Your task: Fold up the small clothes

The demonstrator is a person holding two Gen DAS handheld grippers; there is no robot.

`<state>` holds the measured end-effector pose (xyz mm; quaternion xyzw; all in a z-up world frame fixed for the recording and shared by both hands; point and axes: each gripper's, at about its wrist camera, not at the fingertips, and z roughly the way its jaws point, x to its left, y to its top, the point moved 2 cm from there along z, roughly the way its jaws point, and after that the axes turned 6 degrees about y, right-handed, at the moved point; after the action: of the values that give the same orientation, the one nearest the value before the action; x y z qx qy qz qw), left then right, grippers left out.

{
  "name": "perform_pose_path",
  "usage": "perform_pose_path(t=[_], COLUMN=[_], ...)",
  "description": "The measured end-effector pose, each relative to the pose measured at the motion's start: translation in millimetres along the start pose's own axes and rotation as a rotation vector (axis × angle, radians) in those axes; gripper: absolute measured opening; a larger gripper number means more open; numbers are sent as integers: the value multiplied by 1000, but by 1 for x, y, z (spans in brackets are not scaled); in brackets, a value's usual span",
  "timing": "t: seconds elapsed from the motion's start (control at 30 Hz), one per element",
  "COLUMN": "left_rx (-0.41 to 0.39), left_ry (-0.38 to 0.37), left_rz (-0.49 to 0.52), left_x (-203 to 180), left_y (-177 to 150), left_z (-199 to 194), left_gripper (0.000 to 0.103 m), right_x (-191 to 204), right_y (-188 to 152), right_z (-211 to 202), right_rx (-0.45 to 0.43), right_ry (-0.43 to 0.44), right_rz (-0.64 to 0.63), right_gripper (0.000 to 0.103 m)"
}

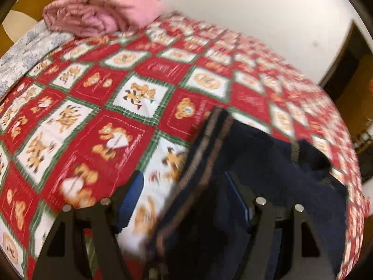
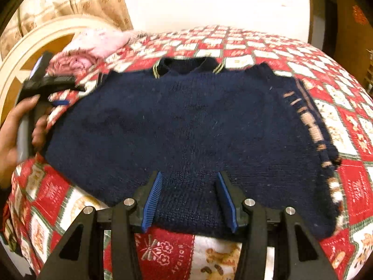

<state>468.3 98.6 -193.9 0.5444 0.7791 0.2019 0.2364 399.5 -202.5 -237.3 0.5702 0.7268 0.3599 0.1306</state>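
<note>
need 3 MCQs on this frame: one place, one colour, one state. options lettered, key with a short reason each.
1. Where is the pink bundle?
A. On the sweater
B. On the far left part of the bed, beyond the sweater
C. On the floor

2. Main colour of the sweater?
A. Navy
B. Green
C. Yellow

3. How does the sweater lie?
A. Rolled up
B. Hanging
C. Spread flat on the quilt

Key: B, it lies past the sweater's left shoulder; A, dark blue knit with tan trim; C, body spread out with the neck on the far side, and the right hand-held gripper has open jaws over its near hem.
</note>
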Motion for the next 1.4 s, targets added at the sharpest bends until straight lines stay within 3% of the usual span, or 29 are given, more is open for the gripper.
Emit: perform_pose_path(t=[0.17,0.3,0.4,0.53,0.63,0.7,1.0,1.27,1.4], left_rx=[-82,-9,31,20,9,9,32,36,38], left_ry=[-19,50,48,47,50,40,-10,-60,-56], left_rz=[83,144,143,141,154,154,160,182,196], left_x=[6,11,18,17,15,16,20,35,31], left_y=[-52,-79,-90,-92,-95,-96,-98,-112,-112], left_z=[-47,-29,-16,-19,-18,-17,-21,-31,-28], left_gripper=[81,83,84,88,89,91,95,98,102], right_x=[17,27,32,38,52,54,57,71,83], right_y=[1,-12,-15,-8,-11,-18,-18,-9,-11], right_z=[3,23,19,1,10,27,17,12,32], right_rx=[13,99,88,30,63,131,126,47,110], right_ry=[8,-36,-69,-13,-41,-67,-108,-79,-89], right_rz=[-29,-74,-99,-65,-130,-154,-140,-120,-150], right_gripper=[54,55,55,55,55,56,58,58,58])
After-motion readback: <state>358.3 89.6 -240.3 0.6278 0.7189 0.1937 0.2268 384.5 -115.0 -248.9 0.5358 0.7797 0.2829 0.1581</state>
